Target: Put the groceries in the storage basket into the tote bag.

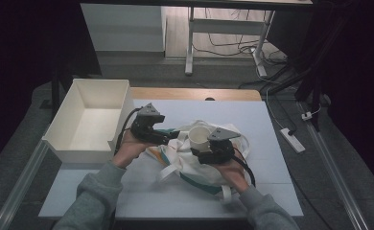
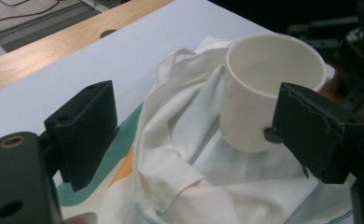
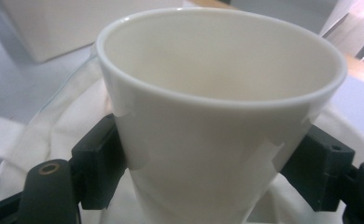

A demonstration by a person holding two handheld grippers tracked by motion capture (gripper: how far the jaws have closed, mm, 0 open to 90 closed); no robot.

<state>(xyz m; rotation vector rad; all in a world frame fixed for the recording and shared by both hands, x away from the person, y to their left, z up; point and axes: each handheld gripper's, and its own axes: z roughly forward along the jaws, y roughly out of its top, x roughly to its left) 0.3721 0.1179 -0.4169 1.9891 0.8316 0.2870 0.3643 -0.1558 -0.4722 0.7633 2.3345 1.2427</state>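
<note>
High view: a white surface (image 1: 271, 143) carries a crumpled white cloth bag (image 1: 194, 165) with teal and orange markings and loose straps. A white cup (image 1: 199, 137) stands upright on the bag, near the middle of the surface. The right gripper (image 1: 202, 148) is at the cup, with its grey plate just right of the rim; the person's right hand (image 1: 233, 172) holds it from below. The left gripper (image 1: 168, 136), held by the left hand (image 1: 127, 149), sits just left of the cup over the bag's edge. An open white box (image 1: 91, 120) rests at the left edge of the surface, with nothing visible inside.

Left gripper view: the left gripper (image 2: 189, 140) has its jaws spread wide, with nothing between them but bunched fabric of the bag (image 2: 180, 154) lying beneath. The cup (image 2: 264, 88) stands beyond, just beside the right-hand jaw; whether that jaw touches it cannot be told. Bare surface (image 2: 124, 51) lies behind.

Right gripper view: the right gripper (image 3: 208, 172) has its jaws closed against opposite sides of the cup (image 3: 217, 107), gripping its lower wall. The cup is empty, upright, with the bag (image 3: 54, 126) around its base and the box (image 3: 54, 23) behind
</note>
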